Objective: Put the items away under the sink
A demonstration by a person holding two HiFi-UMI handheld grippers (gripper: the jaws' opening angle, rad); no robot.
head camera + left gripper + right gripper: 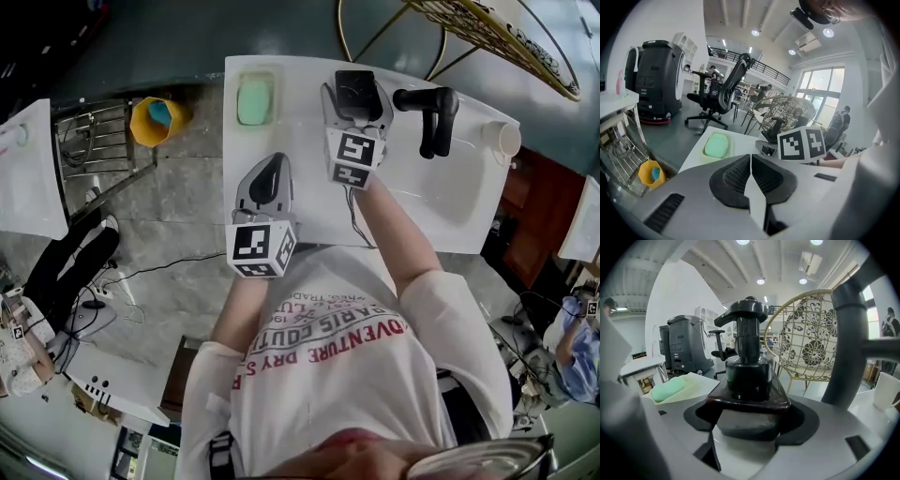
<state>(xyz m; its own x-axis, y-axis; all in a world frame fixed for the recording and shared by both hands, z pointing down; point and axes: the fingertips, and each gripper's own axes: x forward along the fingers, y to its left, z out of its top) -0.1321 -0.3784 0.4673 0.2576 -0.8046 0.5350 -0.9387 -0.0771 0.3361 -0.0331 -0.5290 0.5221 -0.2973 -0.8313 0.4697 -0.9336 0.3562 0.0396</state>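
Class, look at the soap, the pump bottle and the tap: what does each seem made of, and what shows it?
Soap: waxy solid bar, matte mint green, rounded edges.
Pump bottle: probably dark glass or plastic, glossy with highlights.
Tap: likely metal coated matte black, no shine.

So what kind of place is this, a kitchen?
Probably not a home kitchen, more like a big open office or lab. There's a rolling office chair, an upstairs railing, and a lone white sink counter with a black faucet.
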